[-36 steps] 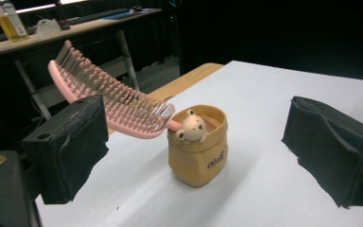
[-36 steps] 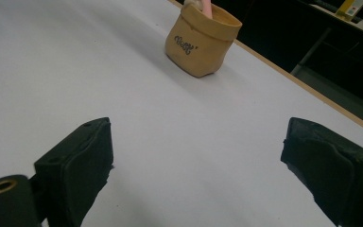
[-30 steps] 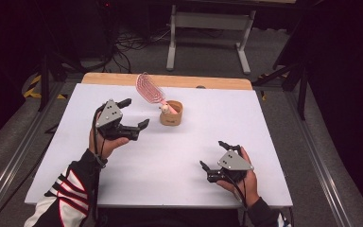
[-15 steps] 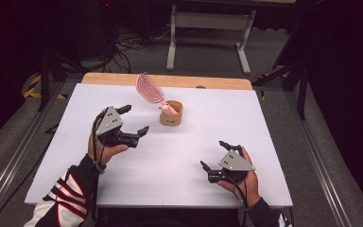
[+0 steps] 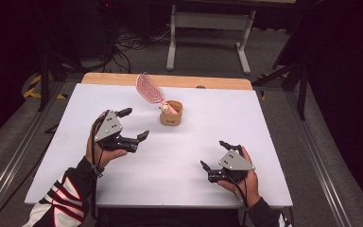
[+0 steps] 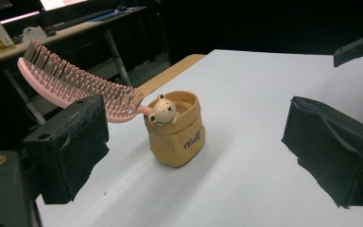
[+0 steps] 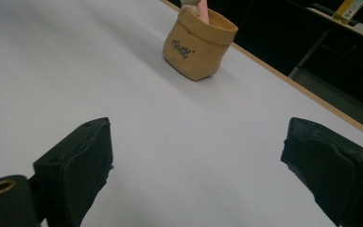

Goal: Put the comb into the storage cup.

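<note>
Centrally, toward the far edge of the white table (image 5: 274,123), we see a tan bear-trimmed cup (image 5: 171,114) holding a pink hairbrush (image 5: 149,88) that leans left. Left gripper (image 5: 131,126) hovers near-left, jaws spread; right gripper (image 5: 215,156) rests near-right, likewise spread.

The person's left hand (image 5: 103,150) holds the left gripper (image 5: 135,124) raised over the left half of the table, its two black jaws spread wide apart and pointing forward and to the right, the grey plate on top tilted. A striped sleeve (image 5: 61,198) covers the left forearm. The right hand (image 5: 242,177) holds the right gripper (image 5: 216,154) low near the front right edge, jaws also spread wide with nothing between them, pointing up and to the left.
</note>
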The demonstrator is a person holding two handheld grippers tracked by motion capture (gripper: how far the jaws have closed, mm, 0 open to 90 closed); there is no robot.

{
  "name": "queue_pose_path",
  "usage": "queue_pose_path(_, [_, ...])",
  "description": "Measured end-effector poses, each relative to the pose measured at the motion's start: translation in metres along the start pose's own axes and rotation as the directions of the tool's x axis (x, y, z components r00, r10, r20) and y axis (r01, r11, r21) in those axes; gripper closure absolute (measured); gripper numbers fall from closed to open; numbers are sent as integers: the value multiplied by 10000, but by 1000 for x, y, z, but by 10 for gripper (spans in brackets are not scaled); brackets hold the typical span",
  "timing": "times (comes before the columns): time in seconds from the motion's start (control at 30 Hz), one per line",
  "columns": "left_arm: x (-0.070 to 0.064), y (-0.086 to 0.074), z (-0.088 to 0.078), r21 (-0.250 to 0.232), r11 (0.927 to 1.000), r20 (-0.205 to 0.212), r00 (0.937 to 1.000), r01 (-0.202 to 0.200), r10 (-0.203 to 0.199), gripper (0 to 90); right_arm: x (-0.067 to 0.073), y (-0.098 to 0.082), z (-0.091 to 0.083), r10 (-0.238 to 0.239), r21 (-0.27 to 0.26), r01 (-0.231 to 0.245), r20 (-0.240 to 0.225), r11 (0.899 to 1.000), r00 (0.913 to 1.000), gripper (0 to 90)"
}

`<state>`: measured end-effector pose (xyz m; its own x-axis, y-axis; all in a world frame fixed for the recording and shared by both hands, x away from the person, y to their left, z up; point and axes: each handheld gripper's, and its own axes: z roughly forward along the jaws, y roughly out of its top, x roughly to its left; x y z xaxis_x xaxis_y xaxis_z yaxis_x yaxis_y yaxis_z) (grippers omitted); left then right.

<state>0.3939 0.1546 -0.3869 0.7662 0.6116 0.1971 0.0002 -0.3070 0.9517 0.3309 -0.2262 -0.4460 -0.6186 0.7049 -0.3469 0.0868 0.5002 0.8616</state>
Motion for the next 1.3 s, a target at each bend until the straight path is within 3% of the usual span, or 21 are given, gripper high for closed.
queue_pose_path(0.17, [-3,0,-6,-21,9999,-211,9997,-107,106,74,-1,0,-1,27,-35,-27,15,10000,10000,95])
queue_pose_path(0.4, [-9,-1,-12,-22,9995,-114,9994,-314,314,70,0,0,0,5,0,-5,16,10000,10000,94])
queue_pose_path(0.7, [-13,-2,-20,-129,9988,-359,9982,-482,477,78,2,2,-1,-88,-15,88,14,10000,10000,92])
queue_pose_path(1.0, [-17,-7,-25,74,9984,6,9984,-569,569,73,3,4,-3,-101,-123,101,0,9999,9999,92])
queue_pose_path(1.1, [-19,-9,-26,247,9962,-18,9965,-835,836,70,3,4,-2,-97,-108,96,-42,9999,9999,92])
queue_pose_path(1.3, [-22,-13,-28,342,9960,14,9966,-825,825,69,4,4,-2,-107,-108,107,-40,9999,9999,92])
